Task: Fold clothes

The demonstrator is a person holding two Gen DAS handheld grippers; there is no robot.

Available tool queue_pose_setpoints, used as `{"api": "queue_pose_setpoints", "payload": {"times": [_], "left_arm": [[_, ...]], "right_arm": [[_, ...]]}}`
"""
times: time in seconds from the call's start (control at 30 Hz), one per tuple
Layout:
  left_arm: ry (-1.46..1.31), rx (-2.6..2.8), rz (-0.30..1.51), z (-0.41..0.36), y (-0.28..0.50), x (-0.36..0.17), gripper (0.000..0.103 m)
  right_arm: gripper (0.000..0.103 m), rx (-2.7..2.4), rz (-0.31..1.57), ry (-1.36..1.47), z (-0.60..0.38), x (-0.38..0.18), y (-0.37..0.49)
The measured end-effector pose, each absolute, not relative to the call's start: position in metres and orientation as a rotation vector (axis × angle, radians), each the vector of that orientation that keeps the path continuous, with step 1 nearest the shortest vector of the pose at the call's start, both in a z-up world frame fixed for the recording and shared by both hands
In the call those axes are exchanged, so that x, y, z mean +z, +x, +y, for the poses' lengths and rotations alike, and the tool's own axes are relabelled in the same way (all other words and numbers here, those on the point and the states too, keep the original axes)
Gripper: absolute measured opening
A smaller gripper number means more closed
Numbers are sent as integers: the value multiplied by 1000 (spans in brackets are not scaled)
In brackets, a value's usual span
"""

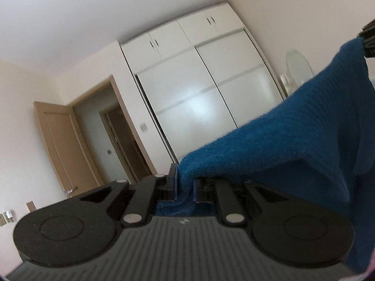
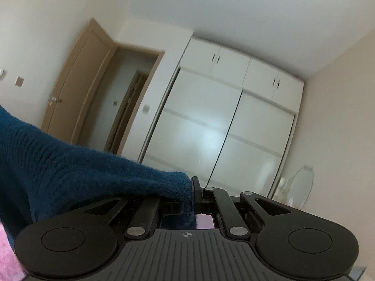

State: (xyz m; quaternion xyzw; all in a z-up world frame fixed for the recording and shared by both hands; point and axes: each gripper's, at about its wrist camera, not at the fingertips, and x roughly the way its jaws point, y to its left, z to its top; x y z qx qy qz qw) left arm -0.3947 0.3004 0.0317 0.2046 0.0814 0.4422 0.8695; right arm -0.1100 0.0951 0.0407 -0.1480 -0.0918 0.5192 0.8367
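A blue knitted garment (image 1: 293, 138) is held up in the air between both grippers. In the left wrist view my left gripper (image 1: 185, 187) is shut on one corner of it, and the cloth stretches up and right to the other gripper's tip (image 1: 369, 39) at the frame's edge. In the right wrist view my right gripper (image 2: 191, 199) is shut on another corner of the blue garment (image 2: 70, 159), which runs off to the left. Both cameras tilt upward, so the lower part of the garment is hidden.
A white wardrobe (image 1: 201, 93) with sliding doors fills the far wall. A brown door (image 1: 63, 145) stands open beside it. A round white fan or mirror (image 2: 302, 185) stands by the right wall. A pink patch (image 2: 7, 253) shows at the lower left.
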Motion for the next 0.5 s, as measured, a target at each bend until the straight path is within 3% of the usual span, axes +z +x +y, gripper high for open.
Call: {"api": "queue_pose_setpoints", "payload": {"times": [0.37, 0.5], "left_arm": [[443, 843, 31, 222, -426, 102, 11], [457, 809, -22, 226, -417, 131, 11]], "right_arm": [[4, 1078, -308, -244, 28, 125, -141], [4, 1061, -340, -204, 26, 147, -133]]}}
